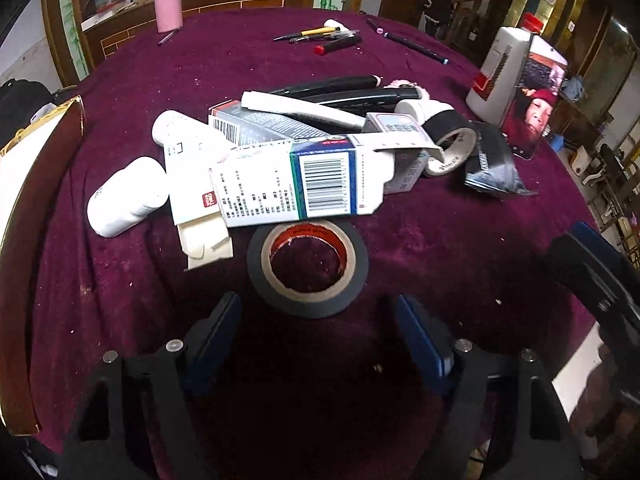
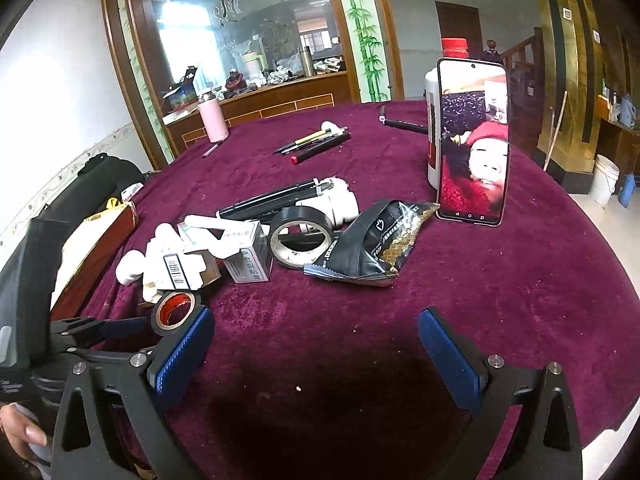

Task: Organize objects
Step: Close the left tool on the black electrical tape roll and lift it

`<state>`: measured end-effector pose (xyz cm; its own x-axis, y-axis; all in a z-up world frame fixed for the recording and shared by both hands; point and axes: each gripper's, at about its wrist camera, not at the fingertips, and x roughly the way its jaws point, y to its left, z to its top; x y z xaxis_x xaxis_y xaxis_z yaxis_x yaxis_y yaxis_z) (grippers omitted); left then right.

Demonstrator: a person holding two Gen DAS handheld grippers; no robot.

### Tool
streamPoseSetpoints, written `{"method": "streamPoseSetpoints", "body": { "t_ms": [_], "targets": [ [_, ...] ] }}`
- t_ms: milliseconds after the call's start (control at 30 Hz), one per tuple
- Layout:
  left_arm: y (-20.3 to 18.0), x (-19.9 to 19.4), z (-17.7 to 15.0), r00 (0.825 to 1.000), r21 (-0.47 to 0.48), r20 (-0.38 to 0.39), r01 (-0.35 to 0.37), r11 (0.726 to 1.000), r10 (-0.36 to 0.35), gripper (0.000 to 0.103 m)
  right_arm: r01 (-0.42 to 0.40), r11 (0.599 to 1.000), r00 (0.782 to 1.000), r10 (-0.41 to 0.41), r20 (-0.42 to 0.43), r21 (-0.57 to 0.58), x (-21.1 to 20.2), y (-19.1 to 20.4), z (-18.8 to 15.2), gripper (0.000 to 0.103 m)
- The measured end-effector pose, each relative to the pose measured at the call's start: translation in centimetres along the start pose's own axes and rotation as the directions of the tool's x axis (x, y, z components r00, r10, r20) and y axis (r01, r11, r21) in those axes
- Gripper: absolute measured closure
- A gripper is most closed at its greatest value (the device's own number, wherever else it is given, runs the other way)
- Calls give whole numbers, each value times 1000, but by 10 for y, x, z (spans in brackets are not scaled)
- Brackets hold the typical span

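Observation:
A pile of objects lies on the maroon tablecloth. A black tape roll with a red core lies flat just ahead of my left gripper, which is open and empty. Behind it are medicine boxes, a white bottle, black markers, a second tape roll and a black foil packet. My right gripper is open and empty over bare cloth. In its view the packet, second tape roll and red-core roll show.
A phone leans on a white red-capped bottle at the right. A gold-edged red box stands at the left edge. Pens and a pink flask lie at the far side.

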<state>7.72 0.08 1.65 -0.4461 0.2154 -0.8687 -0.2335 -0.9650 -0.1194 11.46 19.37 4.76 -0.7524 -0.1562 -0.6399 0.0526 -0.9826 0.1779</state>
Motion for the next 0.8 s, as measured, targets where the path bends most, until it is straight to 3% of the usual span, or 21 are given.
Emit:
{"method": "streamPoseSetpoints", "body": {
  "t_ms": [200, 300, 533, 800],
  "targets": [
    [-5, 11, 13, 999, 8, 8, -41, 999, 41, 26, 0, 1000, 1000, 0, 1, 1, -1, 0, 0, 0],
    [-5, 12, 14, 995, 5, 30, -93, 996, 93, 40, 3, 1000, 1000, -3, 4, -4, -2, 0, 1, 0],
    [8, 2, 7, 999, -20, 34, -35, 999, 36, 41, -7, 1000, 1000, 7, -4, -25, 3, 3, 2, 0],
    [40, -13, -10, 1000, -57, 7, -21, 998, 22, 41, -77, 990, 997, 76, -15, -121, 7, 23, 5, 1]
  ]
}}
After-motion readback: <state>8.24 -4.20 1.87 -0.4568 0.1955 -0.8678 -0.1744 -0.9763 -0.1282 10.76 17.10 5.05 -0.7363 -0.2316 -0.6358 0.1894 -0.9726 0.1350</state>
